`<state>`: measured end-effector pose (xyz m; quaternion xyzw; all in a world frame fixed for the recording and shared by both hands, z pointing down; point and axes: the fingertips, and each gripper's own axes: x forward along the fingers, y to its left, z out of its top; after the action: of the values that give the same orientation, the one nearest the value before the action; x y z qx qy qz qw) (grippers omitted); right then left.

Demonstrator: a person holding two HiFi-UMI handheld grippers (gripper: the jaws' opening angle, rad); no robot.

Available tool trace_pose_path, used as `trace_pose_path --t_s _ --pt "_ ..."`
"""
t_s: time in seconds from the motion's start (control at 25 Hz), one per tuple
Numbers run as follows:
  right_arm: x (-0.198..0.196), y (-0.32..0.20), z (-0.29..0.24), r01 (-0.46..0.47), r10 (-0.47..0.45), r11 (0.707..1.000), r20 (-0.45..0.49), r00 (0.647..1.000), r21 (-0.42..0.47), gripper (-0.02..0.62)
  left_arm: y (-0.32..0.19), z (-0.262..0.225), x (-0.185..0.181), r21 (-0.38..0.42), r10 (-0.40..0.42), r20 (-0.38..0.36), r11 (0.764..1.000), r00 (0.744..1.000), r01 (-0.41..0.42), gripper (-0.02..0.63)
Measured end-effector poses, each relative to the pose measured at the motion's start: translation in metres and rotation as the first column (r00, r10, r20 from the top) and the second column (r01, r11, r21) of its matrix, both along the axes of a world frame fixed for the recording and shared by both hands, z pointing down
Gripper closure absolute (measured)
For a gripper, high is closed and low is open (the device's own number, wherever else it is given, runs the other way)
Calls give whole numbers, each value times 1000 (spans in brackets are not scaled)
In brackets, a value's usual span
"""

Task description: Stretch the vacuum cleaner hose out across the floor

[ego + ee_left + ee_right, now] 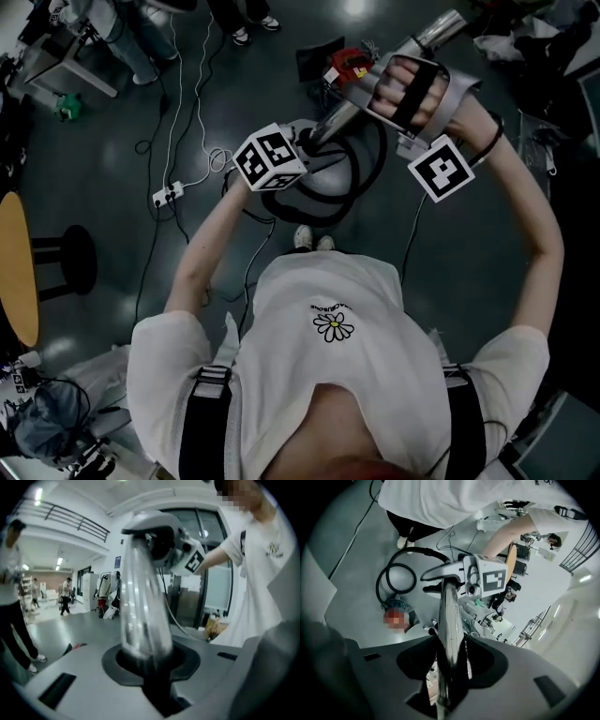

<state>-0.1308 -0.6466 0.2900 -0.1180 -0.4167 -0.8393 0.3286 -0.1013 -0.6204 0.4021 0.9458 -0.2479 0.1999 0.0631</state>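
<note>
The left gripper [157,691] is closed narrowly round the shiny metal tube [143,611] of the vacuum cleaner. The tube drops straight into the slot between its 2 jaws. The right gripper [445,686] clamps the same tube further along, with its jaws set somewhat wider and pressed on both sides of the metal.

In the head view the 2 grippers sit close together in front of the person's chest, raised well above the floor [450,262]. The left marker cube [270,157] is lower and the right marker cube [439,169] is beside the wrist. The right hand [412,89] is strapped into its handle. The tube slants from the upper right down towards the left gripper.

The black hose [426,551] is not stretched out. It curls in loops on the floor round the grey vacuum cleaner body [330,180], directly below the grippers. The person's 2 white shoes [312,241] stand just beside that body.

Farther left, a white power strip [167,195] with trailing cables lies on the floor. A black stool [70,258] stands well apart from the hose.
</note>
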Motion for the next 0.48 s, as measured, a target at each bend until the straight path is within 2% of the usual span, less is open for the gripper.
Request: trace_pose_path --t_s 0.04,0.08,0.2,0.28,0.4,0.48 --pt "-1 4 2 11 -11 1000 -6 1000 -6 410 4 -2 1 -29 -11 -58 1000 998 10 518" --pt "-1 8 4 14 -14 1000 -13 1000 -11 410 7 -2 2 -44 -25 -92 999 995 21 520" --pt "1 14 11 8 -10 999 -48 999 -34 410 15 3 7 -67 -61 -124 996 990 53 522" --pt "0 15 12 35 -38 998 -53 998 -53 406 16 4 9 -76 -79 -139 995 987 69 522" --pt "-11 13 0 82 -79 993 37 996 -85 357 10 2 3 -75 -116 -143 992 983 106 522" --pt "-12 -1 -24 19 3 992 167 986 -128 314 8 4 -6 -94 -159 -149 985 976 146 522"
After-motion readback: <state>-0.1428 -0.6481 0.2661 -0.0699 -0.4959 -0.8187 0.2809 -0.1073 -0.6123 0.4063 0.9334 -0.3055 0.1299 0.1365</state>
